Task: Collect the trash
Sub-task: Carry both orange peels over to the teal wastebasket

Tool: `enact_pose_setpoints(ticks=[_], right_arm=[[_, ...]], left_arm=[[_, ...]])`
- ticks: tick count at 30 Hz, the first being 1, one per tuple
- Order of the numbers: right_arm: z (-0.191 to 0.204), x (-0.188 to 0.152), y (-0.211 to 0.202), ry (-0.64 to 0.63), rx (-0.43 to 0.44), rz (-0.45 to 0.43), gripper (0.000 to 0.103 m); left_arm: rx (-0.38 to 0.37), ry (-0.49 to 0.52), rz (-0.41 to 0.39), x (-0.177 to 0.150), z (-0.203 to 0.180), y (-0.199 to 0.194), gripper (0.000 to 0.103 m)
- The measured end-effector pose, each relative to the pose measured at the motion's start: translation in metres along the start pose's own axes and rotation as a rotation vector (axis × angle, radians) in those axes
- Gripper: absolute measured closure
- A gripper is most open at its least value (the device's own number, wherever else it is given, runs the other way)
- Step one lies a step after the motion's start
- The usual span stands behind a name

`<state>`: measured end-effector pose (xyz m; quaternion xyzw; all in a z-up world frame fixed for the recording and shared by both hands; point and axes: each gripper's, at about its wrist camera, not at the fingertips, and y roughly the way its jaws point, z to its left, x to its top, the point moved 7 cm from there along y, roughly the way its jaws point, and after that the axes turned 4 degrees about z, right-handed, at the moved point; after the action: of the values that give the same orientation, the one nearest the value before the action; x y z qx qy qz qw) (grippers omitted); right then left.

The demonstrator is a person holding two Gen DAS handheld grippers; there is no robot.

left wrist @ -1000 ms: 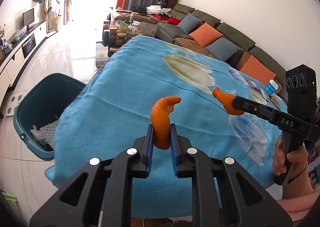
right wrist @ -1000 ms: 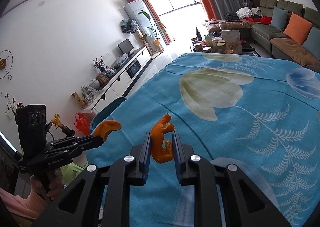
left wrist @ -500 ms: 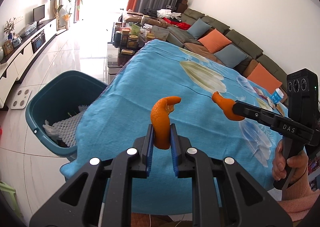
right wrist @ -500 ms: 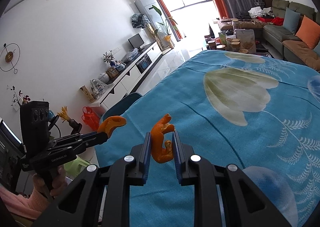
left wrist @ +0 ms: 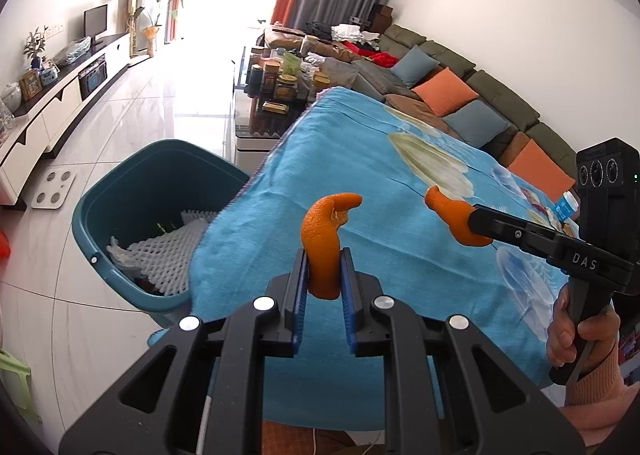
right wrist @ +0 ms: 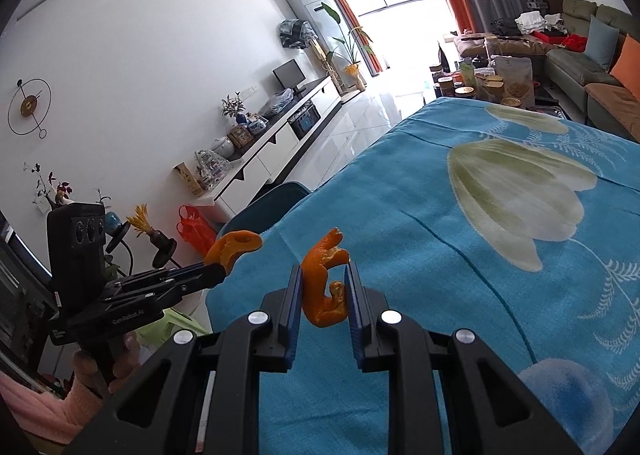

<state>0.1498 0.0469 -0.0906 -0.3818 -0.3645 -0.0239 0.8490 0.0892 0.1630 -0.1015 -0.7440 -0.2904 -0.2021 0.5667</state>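
My left gripper [left wrist: 324,275] is shut on a curved strip of orange peel [left wrist: 326,239], held above the left edge of the table with the blue flowered cloth [left wrist: 400,183]. My right gripper [right wrist: 323,291] is shut on another curled piece of orange peel [right wrist: 324,283] over the same cloth [right wrist: 480,235]. In the left wrist view the right gripper [left wrist: 472,221] holds its peel [left wrist: 452,215] to the right. In the right wrist view the left gripper [right wrist: 218,273] holds its peel [right wrist: 234,249] to the left. A teal bin [left wrist: 120,207] stands on the floor beside the table, with white foam netting [left wrist: 168,251] inside.
A sofa with orange and blue cushions [left wrist: 460,103] runs along the right wall. A low table crowded with jars [left wrist: 280,83] stands beyond the table's far end. A white TV cabinet [right wrist: 280,143] lines the left wall. A blue-capped bottle [left wrist: 564,207] sits at the table's far right.
Both grippers have moved left toward the table's edge with their peels. The teal bin has come closer and larger in the left wrist view.
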Motion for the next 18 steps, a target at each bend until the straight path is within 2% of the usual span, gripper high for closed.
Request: enact_pose_setpoints(ticks=[18], right_arm=[[0.025, 0.015, 0.023, -0.038, 0.048, 0.027, 0.084]], left_arm=[[0.037, -0.024, -0.019, 0.006, 0.018, -0.007, 0.087]])
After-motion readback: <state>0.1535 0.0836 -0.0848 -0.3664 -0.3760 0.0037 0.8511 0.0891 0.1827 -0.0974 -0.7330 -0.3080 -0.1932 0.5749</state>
